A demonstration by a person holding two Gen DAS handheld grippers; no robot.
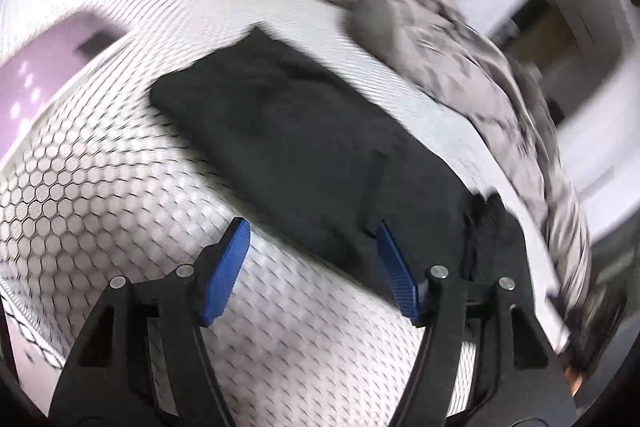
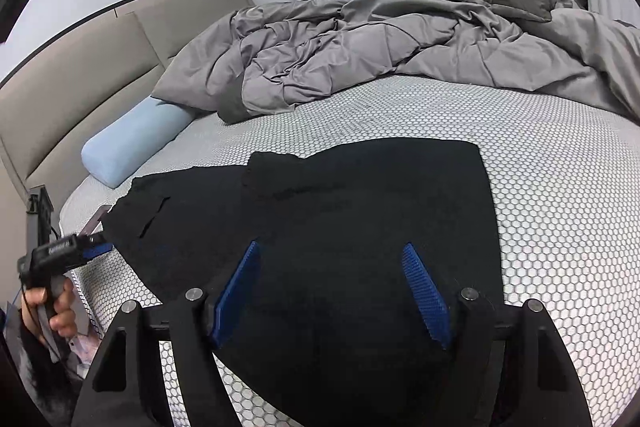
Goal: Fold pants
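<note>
Black pants (image 2: 340,227) lie flat and folded on the white honeycomb-patterned mattress (image 2: 560,211). In the left wrist view, which is motion-blurred, the pants (image 1: 288,143) stretch away from the gripper. My left gripper (image 1: 312,239) is open and empty, its right finger (image 1: 396,275) over the pants' near edge. It also shows in the right wrist view (image 2: 94,247) at the pants' left end, held by a hand. My right gripper (image 2: 332,263) is open and empty, hovering over the near part of the pants.
A crumpled grey duvet (image 2: 380,51) lies across the far side of the bed. A light blue bolster pillow (image 2: 132,143) lies by the beige headboard (image 2: 80,75). A pink object (image 1: 44,75) lies at the left of the left wrist view.
</note>
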